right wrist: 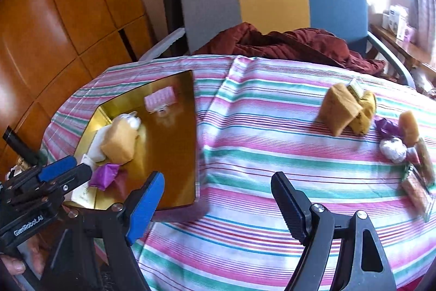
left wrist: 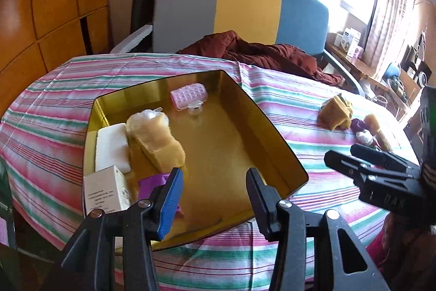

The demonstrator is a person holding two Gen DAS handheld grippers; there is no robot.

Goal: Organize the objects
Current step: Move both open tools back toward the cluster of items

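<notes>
My left tool (left wrist: pixel 214 186) wide open, holds nothing, hovers over near end of gold tray (left wrist: pixel 275 127). My right tool (right wrist: pixel 218 198) also spread wide, empty, above striped worktop (right wrist: pixel 259 154), right of tray. Inside tray: tan bundle (left wrist: pixel 158 139), white block (left wrist: pixel 111 149), white box (left wrist: pixel 105 191), purple wrapper (left wrist: pixel 152 180), pink blister pack (left wrist: pixel 188 96). Out on cloth, well apart from tray: tan pouches (right wrist: pixel 344 108), purple-and-white wrapped piece (right wrist: pixel 392 146), flat packets (right wrist: pixel 418 187).
</notes>
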